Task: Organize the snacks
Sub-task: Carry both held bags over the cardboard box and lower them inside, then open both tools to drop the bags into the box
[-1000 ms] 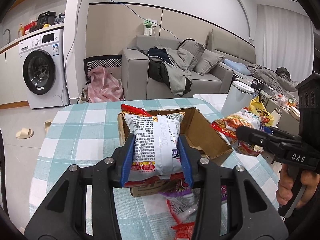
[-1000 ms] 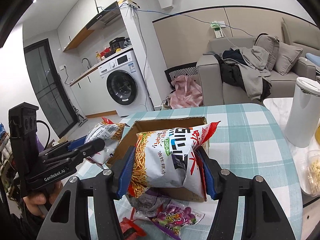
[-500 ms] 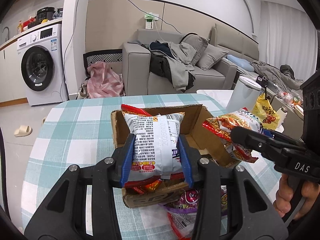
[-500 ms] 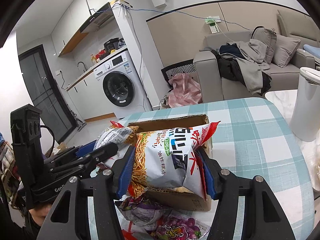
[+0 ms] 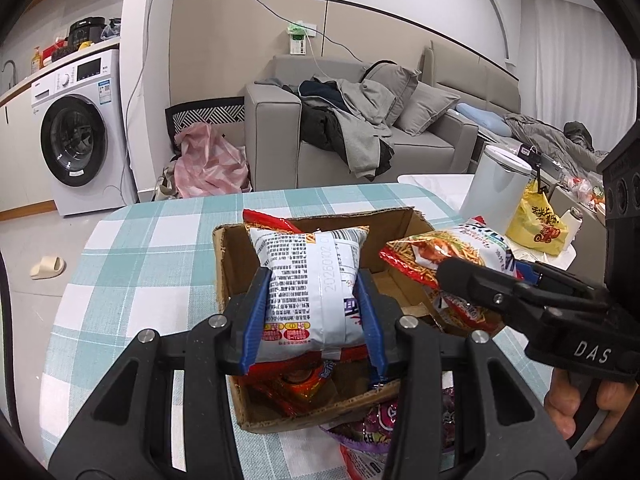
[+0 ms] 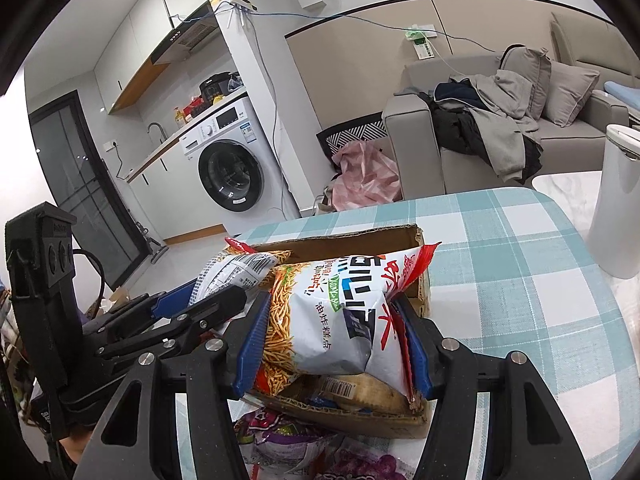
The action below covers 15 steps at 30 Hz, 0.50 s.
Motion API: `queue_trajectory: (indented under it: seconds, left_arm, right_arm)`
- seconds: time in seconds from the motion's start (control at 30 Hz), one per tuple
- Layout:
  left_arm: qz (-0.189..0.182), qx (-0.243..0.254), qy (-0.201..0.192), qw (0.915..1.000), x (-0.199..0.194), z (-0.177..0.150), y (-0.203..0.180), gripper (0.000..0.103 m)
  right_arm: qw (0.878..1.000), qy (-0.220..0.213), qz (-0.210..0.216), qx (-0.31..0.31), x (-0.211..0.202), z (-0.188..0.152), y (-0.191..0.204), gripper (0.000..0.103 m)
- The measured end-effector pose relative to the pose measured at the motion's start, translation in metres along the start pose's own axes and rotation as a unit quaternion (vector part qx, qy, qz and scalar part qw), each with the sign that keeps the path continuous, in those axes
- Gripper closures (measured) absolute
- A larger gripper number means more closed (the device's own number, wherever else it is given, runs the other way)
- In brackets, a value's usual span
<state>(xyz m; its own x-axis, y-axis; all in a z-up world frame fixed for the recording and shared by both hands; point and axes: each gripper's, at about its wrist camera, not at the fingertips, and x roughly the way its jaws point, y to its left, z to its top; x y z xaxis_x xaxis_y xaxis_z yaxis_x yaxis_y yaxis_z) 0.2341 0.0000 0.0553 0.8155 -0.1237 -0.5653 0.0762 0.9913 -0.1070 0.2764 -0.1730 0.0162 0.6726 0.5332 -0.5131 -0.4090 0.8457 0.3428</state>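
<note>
From your left wrist camera, your left tongs (image 5: 312, 316) grip a white snack bag (image 5: 312, 284) printed with small text, held over the open cardboard box (image 5: 236, 264) on the checked table (image 5: 132, 264). Your right tongs come in from the right.

From your right wrist camera, your right tongs (image 6: 332, 344) clamp a noodle snack bag (image 6: 340, 312) above the same box. Purple snack packets (image 6: 288, 444) lie on the table just in front of it.
</note>
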Motion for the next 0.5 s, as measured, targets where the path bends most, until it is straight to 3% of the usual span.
queue_trajectory:
  seconds: [0.5]
  left_arm:
    - [0.008, -0.002, 0.023, 0.9997, 0.026, -0.005, 0.006, 0.063]
  right_arm:
    - [0.999, 0.030, -0.027, -0.009, 0.031, 0.002, 0.003, 0.042]
